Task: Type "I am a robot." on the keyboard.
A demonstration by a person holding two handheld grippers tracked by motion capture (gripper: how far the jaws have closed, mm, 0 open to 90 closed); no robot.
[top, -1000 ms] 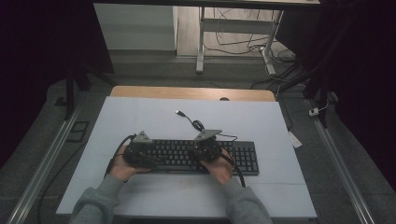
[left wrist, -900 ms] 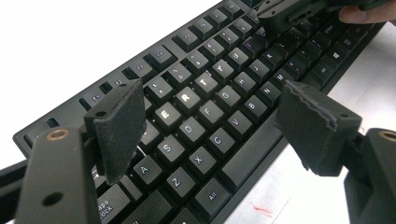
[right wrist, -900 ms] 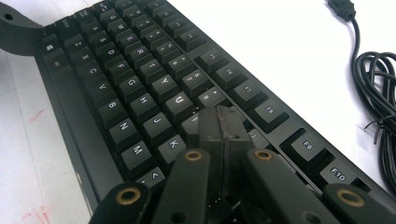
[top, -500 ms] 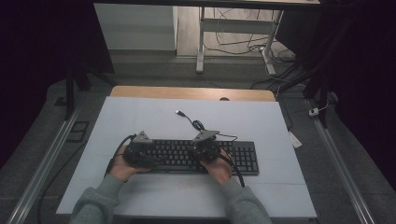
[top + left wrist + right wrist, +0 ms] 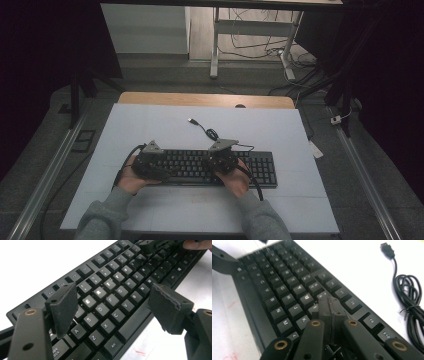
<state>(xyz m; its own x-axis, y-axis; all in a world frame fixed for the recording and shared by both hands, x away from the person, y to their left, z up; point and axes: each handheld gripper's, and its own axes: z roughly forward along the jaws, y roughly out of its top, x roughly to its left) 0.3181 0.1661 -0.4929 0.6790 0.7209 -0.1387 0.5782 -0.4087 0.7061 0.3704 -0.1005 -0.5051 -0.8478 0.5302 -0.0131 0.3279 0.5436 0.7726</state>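
A black keyboard [image 5: 200, 167] lies across the lower centre of the white bench [image 5: 150, 125] in the high view, its coiled cable [image 5: 412, 302] and plug [image 5: 192, 121] trailing toward the upper middle. The left claw [image 5: 115, 307] hovers wide open above the letter keys, holding nothing. The right claw [image 5: 330, 306], pads pressed together and empty, rests its tip on keys near the board's middle.

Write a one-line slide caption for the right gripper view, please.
Shut right gripper tips on the black keyboard, with the coiled cable on the white table.
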